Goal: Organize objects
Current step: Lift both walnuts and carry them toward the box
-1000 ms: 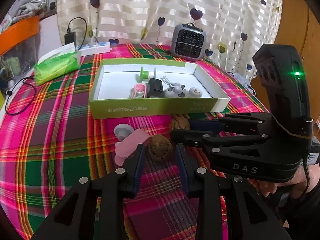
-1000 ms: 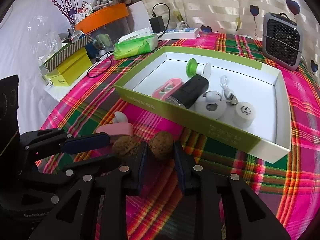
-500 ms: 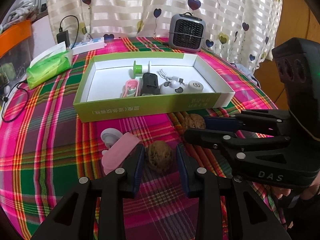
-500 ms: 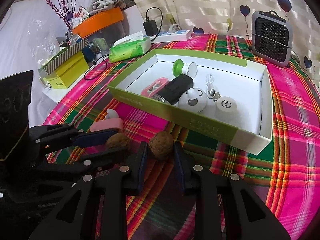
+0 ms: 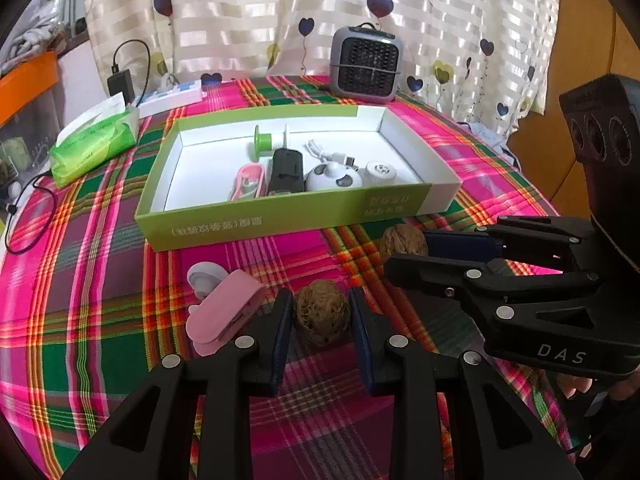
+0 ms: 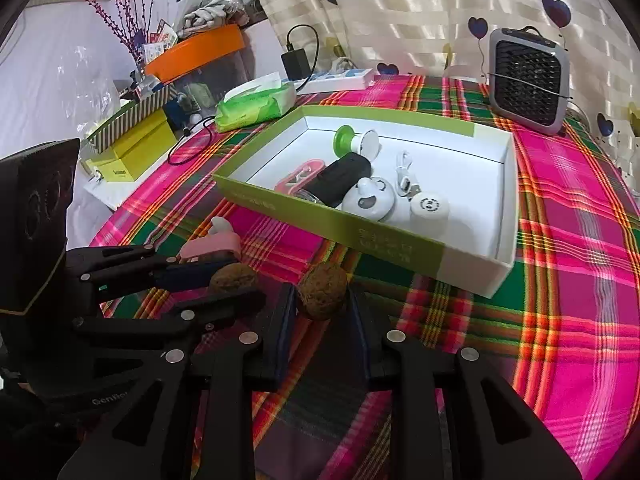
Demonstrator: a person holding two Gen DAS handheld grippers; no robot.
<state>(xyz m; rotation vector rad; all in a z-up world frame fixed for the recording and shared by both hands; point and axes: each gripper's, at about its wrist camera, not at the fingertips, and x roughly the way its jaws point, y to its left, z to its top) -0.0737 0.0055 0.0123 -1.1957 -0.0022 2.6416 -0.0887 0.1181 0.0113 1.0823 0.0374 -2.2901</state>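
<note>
**A:** So where are the walnuts? Both sit on the plaid surface point(image 5: 100, 280), just in front of the green box point(image 5: 280, 216). The left tongs point(image 5: 322, 316) are closing around the nearer walnut point(image 5: 322, 314), pads right up against it.

**B:** Yep, and the right tongs point(image 6: 322, 300) are clenched on the other walnut point(image 6: 323, 285). The pink clip point(image 5: 226, 314) lies just beside the left one.

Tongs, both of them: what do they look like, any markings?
Both are black plastic with silver screw heads and dark blue pads. The right tongs carry white "DAS" lettering; the left tongs have a partly hidden "Gen..." label and a blocky black housing.
</note>
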